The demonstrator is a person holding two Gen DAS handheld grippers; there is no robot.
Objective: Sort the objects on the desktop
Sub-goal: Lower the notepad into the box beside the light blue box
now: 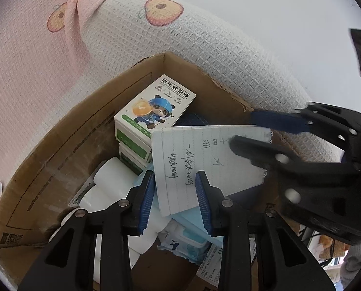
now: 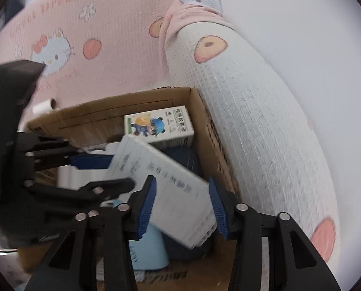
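Note:
A lined spiral notebook (image 1: 204,160) with handwriting lies tilted over the contents of an open cardboard box (image 1: 66,145). My left gripper (image 1: 175,202) is open, its blue pads on either side of the notebook's lower corner. My right gripper (image 1: 248,131) reaches in from the right with its jaws apart around the notebook's spiral edge. In the right wrist view the notebook (image 2: 170,189) is blurred between my open right gripper (image 2: 183,206), and the left gripper (image 2: 107,172) comes in from the left. A white and green panda-print box (image 1: 153,106) stands at the back of the cardboard box.
The cardboard box also holds white paper rolls (image 1: 112,181), a blue wet-wipe pack (image 1: 187,240) and a dark blue item (image 2: 185,160). A pink and white waffle blanket (image 1: 204,36) with fruit prints lies behind and beside the box. A white wall is at the right.

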